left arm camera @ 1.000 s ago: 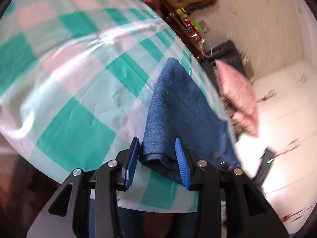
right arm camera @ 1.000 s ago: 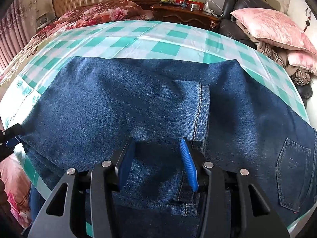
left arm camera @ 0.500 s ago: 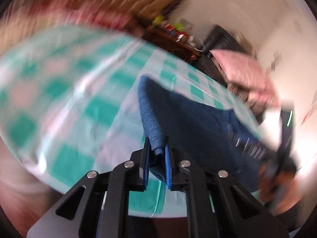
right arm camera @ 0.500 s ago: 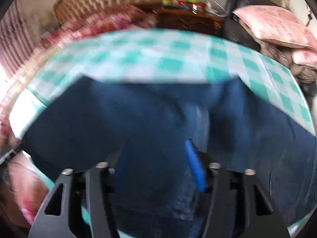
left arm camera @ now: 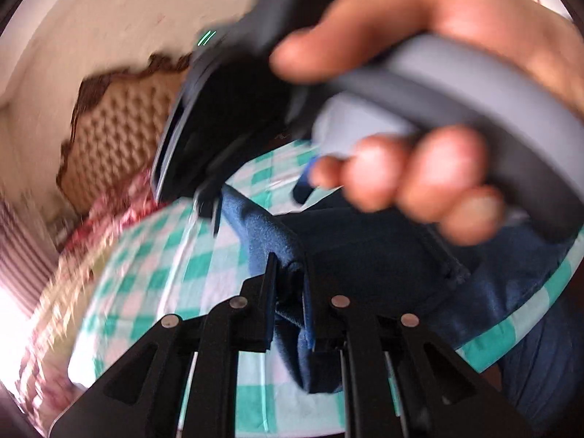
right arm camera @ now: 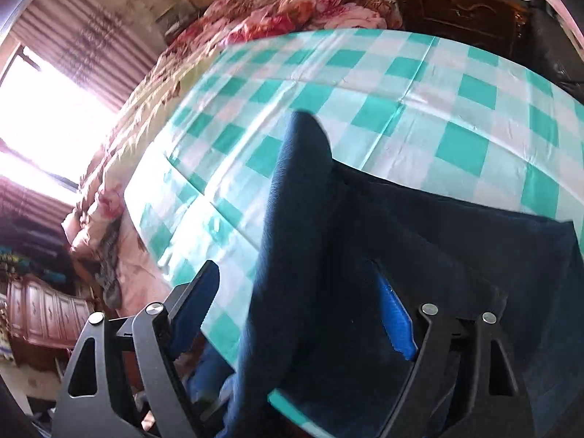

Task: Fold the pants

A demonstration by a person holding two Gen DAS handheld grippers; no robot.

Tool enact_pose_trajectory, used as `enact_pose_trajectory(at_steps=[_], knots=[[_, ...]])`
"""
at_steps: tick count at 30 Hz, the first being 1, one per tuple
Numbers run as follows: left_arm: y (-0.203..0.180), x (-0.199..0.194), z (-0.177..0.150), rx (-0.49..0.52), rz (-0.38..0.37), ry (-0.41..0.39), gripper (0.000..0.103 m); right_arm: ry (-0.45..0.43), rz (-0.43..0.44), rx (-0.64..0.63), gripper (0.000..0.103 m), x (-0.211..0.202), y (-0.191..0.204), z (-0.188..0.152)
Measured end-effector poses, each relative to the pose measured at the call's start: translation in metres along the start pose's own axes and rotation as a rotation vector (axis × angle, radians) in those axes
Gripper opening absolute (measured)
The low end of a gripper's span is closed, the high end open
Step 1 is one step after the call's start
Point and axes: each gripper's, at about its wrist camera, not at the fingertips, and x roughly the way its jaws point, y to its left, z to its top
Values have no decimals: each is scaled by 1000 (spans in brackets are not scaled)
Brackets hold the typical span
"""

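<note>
The left gripper (left arm camera: 288, 292) is clamped on a fold of the jeans (left arm camera: 383, 255) over the checked table (left arm camera: 153, 284). The right gripper (right arm camera: 299, 306), jaws apart, straddles the lifted denim (the person's hand (left arm camera: 419, 116) blocks much of the left view).

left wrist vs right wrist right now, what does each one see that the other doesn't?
Left wrist only: the left gripper shut on a bunched fold of the jeans, the person's hand gripping the other gripper's grey handle close to the lens, and the tufted headboard.

Right wrist only: the right gripper open with denim draped between its fingers, the bright window and the wooden nightstand.

Both: the jeans on the green checked cloth and the floral bedding.
</note>
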Motion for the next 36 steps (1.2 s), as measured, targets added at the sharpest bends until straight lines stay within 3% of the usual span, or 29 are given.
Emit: enact_pose_trajectory(at_steps=[1,2,6,11,16,22,26,31,36], knots=[[-7,1,4,15,-1,-10,12,8,-11,4,32,0,-8,0],[-17,-1,11,37,-4,-32,12,20,0,22,14,-3,-21,-3],[-51,-12,40,94,-63,-140,11,-69,3,42,11,-57,-68,-25],[-128,-35,87,202,-187,-303,11,-192,-94,125,9,-150,-139,-72],[-202,-40,116,259,-310,-347,11,-229,-172,284,9,-202,-222,-129],[-271,-40,123,344,-380,-380,11,-277,-209,443,8,-230,-283,-192],[-310,-33,119,402,-437,-355,11,-259,-224,523,8,-221,-314,-224],[-333,-13,106,458,-464,-311,11,-220,-239,548,8,-200,-331,-233],[-337,-36,110,434,-469,-352,11,-271,-249,524,8,-220,-319,-236]])
